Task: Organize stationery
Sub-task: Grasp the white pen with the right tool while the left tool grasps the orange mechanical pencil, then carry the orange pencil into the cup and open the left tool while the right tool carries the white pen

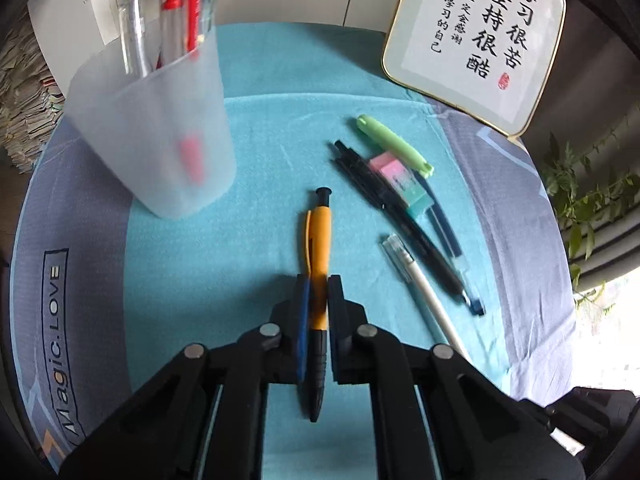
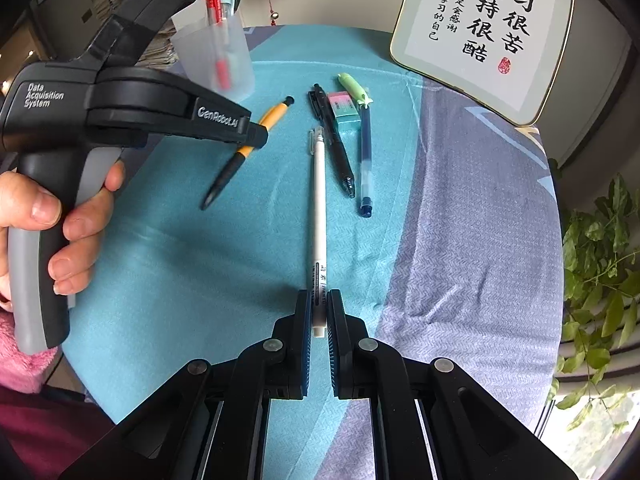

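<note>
While both claws were closed on pens, the task stood at the lift toward the frosted cup [image 1: 160, 128]. The left claw [image 1: 318, 280] gripped the orange pen [image 1: 320, 240] low on its barrel, where orange met the black grip, with the clicker end pointing away. The right claw [image 2: 319, 296] pinched the white pen [image 2: 319, 200] close to its near end, leaving most of its length lying out over the teal cloth [image 2: 180, 280] on the tabletop. Such an end grip would likely let the pen droop, so a slow, steady lift seemed wise. The cup, already holding red and clear pens, stood to the left; each pen should probably be tipped upright before release. The black pen [image 2: 332, 136], blue pen [image 2: 365, 160], eraser [image 2: 342, 106] and green highlighter [image 2: 354, 88] lay untouched beyond.
</note>
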### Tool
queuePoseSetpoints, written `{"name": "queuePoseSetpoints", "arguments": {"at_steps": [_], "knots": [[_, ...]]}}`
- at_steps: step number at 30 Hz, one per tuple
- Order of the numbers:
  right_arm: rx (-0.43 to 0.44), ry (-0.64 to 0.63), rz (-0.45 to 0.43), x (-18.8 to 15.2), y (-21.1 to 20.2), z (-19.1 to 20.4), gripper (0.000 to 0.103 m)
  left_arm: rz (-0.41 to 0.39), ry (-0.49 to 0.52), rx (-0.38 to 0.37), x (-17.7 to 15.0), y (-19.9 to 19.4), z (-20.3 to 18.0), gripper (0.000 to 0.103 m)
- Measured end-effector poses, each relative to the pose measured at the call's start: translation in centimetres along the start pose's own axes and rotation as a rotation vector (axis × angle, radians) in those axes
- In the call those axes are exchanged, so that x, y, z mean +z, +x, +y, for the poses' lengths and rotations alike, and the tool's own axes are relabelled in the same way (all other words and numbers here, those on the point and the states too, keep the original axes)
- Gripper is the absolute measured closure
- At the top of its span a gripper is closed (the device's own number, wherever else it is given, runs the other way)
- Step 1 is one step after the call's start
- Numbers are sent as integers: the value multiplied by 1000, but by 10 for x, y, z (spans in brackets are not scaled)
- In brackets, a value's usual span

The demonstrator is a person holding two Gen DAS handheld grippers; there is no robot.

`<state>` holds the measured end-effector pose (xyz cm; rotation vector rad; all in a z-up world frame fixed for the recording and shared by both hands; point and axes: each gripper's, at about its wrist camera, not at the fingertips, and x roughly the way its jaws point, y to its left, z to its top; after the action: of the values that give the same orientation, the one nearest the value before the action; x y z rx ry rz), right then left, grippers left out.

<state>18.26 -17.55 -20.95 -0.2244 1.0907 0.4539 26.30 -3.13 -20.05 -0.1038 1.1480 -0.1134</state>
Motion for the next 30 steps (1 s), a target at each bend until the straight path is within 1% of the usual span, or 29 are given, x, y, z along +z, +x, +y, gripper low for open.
{"name": "queuePoseSetpoints", "arguments": {"at_steps": [3,6,8,9,11,12,13,14,15,17,19,22,24,26,28,29,30], "knots": [[9,-33,29,-14,-5,5,95,31,36,-46,-26,-13,9,97],[25,-80,94,-31,-5,11,95,42,61,-53,-49,-26,18,96],[23,-125,102,-36,-8,18,95,53,78,-59,-61,-29,20,96],[27,-124,109,-36,-8,18,95,57,88,-58,-66,-32,21,96],[23,-111,88,-29,-10,17,92,44,99,-48,-68,-34,18,93],[12,-98,70,-23,-11,16,91,30,102,-38,-68,-36,17,85],[1,-89,54,-14,-11,14,87,14,102,-27,-67,-39,17,72],[-1,-87,37,-6,-10,14,83,-3,99,-16,-64,-41,16,66],[5,-89,20,3,-10,16,82,-19,100,-10,-60,-40,14,63],[10,-104,4,19,-7,20,74,-36,114,-5,-51,-38,10,63],[3,-128,-2,34,-1,25,71,-36,118,14,-43,-34,9,63],[-38,-140,5,49,10,29,71,-21,123,24,-37,-25,7,64],[-34,-139,14,56,17,28,71,-7,126,7,-35,-21,7,64],[-20,-136,18,59,21,27,71,-2,130,8,-33,-18,6,66],[-11,-137,23,63,26,27,71,11,144,13,-32,-13,5,74],[-10,-135,28,65,30,28,71,-2,153,22,-32,-12,2,74],[-11,-130,40,66,34,27,71,-1,165,30,-32,-10,-1,79]]}}
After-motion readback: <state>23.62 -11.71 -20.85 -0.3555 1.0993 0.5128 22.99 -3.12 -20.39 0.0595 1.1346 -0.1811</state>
